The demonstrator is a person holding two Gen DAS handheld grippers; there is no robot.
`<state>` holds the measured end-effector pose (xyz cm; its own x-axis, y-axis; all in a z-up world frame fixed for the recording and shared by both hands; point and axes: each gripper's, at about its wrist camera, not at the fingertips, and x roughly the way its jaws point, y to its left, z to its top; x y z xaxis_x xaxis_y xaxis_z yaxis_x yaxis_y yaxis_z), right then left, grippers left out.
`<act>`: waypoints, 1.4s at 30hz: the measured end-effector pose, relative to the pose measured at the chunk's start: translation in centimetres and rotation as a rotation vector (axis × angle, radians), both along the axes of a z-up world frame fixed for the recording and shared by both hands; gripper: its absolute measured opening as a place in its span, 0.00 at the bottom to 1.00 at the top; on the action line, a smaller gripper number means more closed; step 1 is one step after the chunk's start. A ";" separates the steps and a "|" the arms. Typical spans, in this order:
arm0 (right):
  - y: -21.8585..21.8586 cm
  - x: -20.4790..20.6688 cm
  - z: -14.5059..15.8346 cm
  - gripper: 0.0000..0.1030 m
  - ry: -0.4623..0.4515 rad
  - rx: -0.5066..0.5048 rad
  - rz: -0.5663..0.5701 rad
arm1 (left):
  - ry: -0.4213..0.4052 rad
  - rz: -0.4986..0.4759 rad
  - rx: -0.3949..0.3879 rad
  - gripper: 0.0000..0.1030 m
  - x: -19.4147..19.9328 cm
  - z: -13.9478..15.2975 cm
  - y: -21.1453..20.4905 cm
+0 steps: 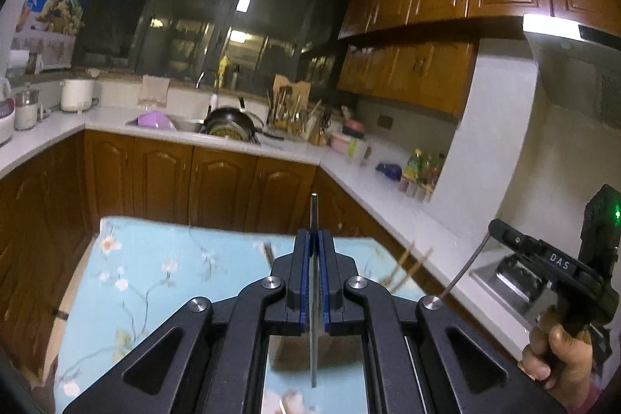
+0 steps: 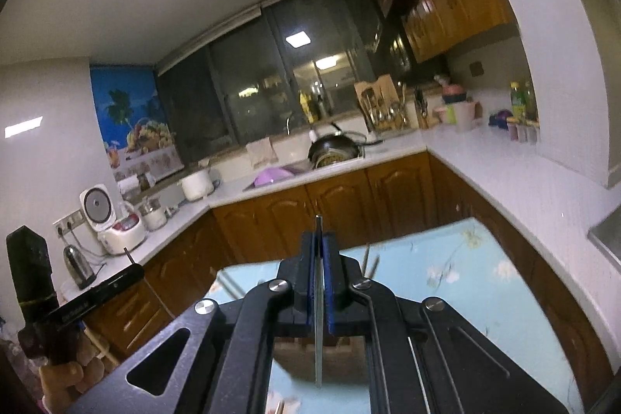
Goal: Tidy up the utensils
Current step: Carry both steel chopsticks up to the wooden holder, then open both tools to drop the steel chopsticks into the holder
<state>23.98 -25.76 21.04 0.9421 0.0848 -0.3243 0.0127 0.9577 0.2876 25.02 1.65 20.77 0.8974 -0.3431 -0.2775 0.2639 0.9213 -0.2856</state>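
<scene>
My left gripper (image 1: 314,239) is shut on a thin metal chopstick (image 1: 314,212) that sticks up past the fingertips, held above a table with a light blue floral cloth (image 1: 155,278). My right gripper (image 2: 319,243) is shut on another thin metal chopstick (image 2: 318,224), also above the blue cloth (image 2: 458,282). The right gripper also shows in the left wrist view (image 1: 500,229) at the right edge, with its metal chopstick (image 1: 465,266) hanging down. The left gripper also shows in the right wrist view (image 2: 132,268) at the lower left. Blurred wooden chopsticks (image 1: 407,266) lie on the cloth.
White L-shaped counters (image 1: 368,177) with brown cabinets run around the table. The sink (image 1: 186,123) holds a purple bowl and a black wok. A utensil rack (image 1: 291,111), cups and bottles stand at the back right. A rice cooker (image 2: 112,224) and kettle stand on the left counter.
</scene>
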 end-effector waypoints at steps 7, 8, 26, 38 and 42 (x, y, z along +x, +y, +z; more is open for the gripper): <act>0.1 3.1 0.3 0.04 -0.030 -0.030 -0.024 | -0.033 0.036 -0.015 0.02 4.4 -1.6 -1.2; 0.0 3.4 0.1 0.04 -0.029 -0.034 -0.026 | -0.030 0.039 -0.021 0.02 4.8 -2.0 -1.4; 1.0 5.7 -7.9 0.04 0.081 -0.026 -0.023 | 0.037 0.054 0.037 0.02 9.2 -10.1 -6.0; 0.8 5.7 -9.2 0.04 0.138 -0.010 -0.030 | 0.067 0.044 0.044 0.03 9.8 -8.5 -4.9; 0.4 5.8 -9.3 0.04 0.142 -0.001 -0.032 | 0.069 0.043 0.046 0.03 9.8 -8.6 -4.7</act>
